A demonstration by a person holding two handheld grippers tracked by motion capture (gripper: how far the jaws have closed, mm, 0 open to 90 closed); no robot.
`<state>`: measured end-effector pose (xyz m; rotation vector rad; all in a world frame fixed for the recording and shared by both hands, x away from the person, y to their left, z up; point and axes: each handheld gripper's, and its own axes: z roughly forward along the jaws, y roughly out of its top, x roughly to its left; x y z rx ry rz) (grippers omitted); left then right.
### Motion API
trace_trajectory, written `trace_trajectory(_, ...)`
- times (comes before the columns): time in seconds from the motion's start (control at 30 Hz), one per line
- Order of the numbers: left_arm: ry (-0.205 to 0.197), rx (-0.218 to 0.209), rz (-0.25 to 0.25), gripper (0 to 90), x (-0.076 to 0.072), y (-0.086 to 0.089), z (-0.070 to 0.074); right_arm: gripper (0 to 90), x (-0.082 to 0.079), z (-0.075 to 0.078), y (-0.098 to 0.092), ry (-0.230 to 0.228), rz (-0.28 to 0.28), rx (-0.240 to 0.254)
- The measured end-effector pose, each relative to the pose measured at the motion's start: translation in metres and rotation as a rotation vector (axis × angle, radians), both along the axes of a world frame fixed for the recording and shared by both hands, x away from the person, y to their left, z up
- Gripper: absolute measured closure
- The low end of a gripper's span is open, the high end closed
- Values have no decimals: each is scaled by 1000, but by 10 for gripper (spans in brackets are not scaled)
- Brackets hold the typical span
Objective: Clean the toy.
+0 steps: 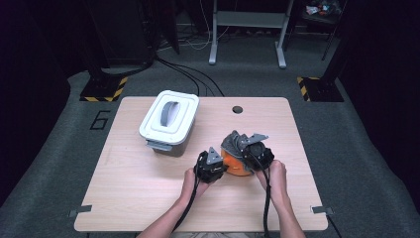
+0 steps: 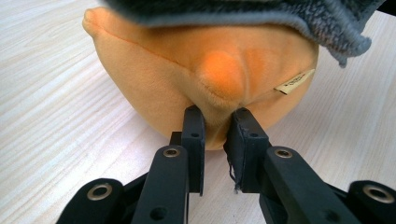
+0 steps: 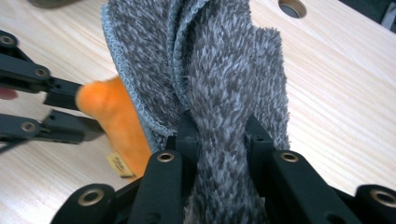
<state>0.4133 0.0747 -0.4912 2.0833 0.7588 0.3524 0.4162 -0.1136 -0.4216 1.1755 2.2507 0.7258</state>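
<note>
The right claw (image 3: 219, 133) is clamped on a bunched fold of grey towel (image 3: 224, 70), which runs up from between its jaws and drapes over the orange plush (image 3: 109, 116) just to its left. The left claw (image 2: 215, 123) pinches a fold of the plush (image 2: 205, 60) low on its side, the towel (image 2: 327, 23) lying above it. Plush and towel rest on the worktop (image 1: 148, 188) between both claws; a white lidded bin (image 1: 168, 121) stands well beyond the left claw (image 1: 218, 166).
</note>
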Motion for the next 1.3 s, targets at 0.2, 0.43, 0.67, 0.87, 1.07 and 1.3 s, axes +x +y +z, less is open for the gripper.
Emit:
trace_trajectory(0.2, 1, 5, 0, 770, 1, 1, 0, 731, -1, -6, -21, 16, -46, 46)
trace_trajectory(0.43, 5, 3, -1, 770, 2, 3, -1, 730, 4, -19, -46, 45, -116, 101)
trace_trajectory(0.67, 4, 0, 0, 771, 2, 3, -1, 729, 11, -31, -61, 77, -161, 147)
trace_trajectory(0.87, 6, -3, 0, 772, 2, 3, -2, 729, 19, -46, -72, 115, -193, 167)
trace_trajectory(1.07, 8, 0, 2, 772, 3, 6, -3, 729, 32, -73, -72, 213, -221, 169)
trace_trajectory(1.3, 10, 6, -1, 771, 4, 7, -3, 728, 27, -64, -77, 192, -236, 184)
